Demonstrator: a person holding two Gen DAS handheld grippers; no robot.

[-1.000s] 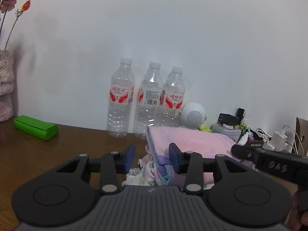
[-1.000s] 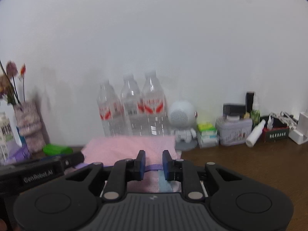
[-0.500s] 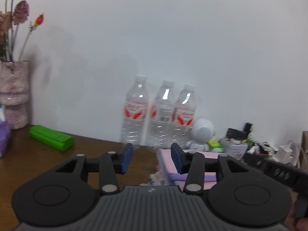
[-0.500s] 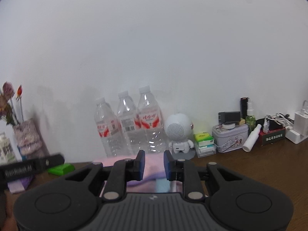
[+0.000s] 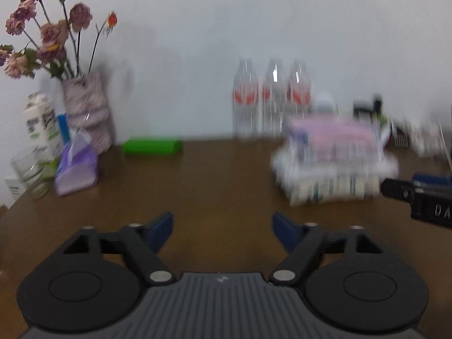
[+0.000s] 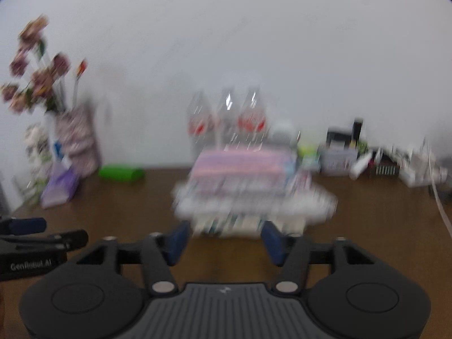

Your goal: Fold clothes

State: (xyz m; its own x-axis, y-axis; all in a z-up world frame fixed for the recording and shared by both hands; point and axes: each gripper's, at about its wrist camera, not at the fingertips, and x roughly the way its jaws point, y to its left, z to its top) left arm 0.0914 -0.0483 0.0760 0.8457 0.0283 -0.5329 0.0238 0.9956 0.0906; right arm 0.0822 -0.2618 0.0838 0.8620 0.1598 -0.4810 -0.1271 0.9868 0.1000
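Clothes lie stacked, folded, on table. Your L gripper & R gripper: jaws wide, empty. Fold looks done.

Both my grippers have pulled back from the clothes pile. My left gripper, whose jaws were narrow, now has them spread wide over bare table, with the pile at the right of its frame. My right gripper has opened too, and the pile sits just beyond its tips, mid-frame. Both views are now blurred.
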